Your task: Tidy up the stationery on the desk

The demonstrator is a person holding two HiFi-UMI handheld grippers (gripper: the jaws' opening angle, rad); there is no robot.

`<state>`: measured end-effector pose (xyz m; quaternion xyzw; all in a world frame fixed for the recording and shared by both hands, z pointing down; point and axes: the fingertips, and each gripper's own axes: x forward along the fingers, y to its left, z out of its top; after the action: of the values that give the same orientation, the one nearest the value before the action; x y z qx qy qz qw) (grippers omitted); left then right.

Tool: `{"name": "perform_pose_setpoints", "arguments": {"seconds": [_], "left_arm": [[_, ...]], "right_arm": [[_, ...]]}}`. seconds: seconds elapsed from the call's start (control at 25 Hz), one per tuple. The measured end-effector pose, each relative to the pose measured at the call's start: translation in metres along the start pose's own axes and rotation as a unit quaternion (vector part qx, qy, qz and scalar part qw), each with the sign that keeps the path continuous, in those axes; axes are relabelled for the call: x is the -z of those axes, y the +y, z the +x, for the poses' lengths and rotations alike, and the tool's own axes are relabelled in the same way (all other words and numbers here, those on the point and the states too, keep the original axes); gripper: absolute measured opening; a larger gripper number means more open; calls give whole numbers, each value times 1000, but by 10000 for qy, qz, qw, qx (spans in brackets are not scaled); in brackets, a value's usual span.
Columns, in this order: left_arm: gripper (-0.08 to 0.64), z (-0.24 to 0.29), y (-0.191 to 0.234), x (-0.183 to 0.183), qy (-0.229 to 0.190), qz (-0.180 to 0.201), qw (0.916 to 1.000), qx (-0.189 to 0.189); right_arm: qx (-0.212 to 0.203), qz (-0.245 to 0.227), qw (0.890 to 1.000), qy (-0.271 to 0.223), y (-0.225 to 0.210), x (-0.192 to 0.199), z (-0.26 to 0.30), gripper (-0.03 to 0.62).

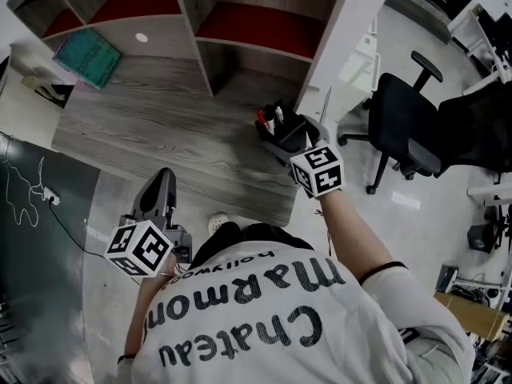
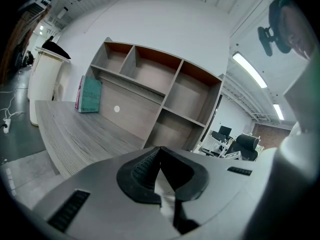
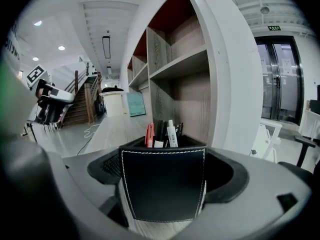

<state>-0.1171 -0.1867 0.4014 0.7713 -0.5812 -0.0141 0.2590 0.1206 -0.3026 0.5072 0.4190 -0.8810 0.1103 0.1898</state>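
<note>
White T-shirt, black lettering, dark-edged sleeve; left gripper and right gripper grey with black pads, each carrying a black-and-white marker cube.

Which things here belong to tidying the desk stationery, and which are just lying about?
Job: pen holder with pens, clamped in right claw; teal book; desk; shelf unit.
Lying about: office chair; floor cable; left claw, shut and empty.

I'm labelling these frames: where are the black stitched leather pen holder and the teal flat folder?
black stitched leather pen holder (image 3: 162,184), right gripper view, front face
teal flat folder (image 1: 90,57), head view, middle of cover
</note>
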Motion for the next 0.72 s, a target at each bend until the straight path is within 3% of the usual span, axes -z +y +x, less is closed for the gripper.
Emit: {"name": "perform_pose_setpoints", "arguments": {"seconds": [0.72], "left_arm": [[15,-3,8,0,-55,-122,9999,6]], "right_arm": [[27,15,10000,40,0,5,-3,445]]}}
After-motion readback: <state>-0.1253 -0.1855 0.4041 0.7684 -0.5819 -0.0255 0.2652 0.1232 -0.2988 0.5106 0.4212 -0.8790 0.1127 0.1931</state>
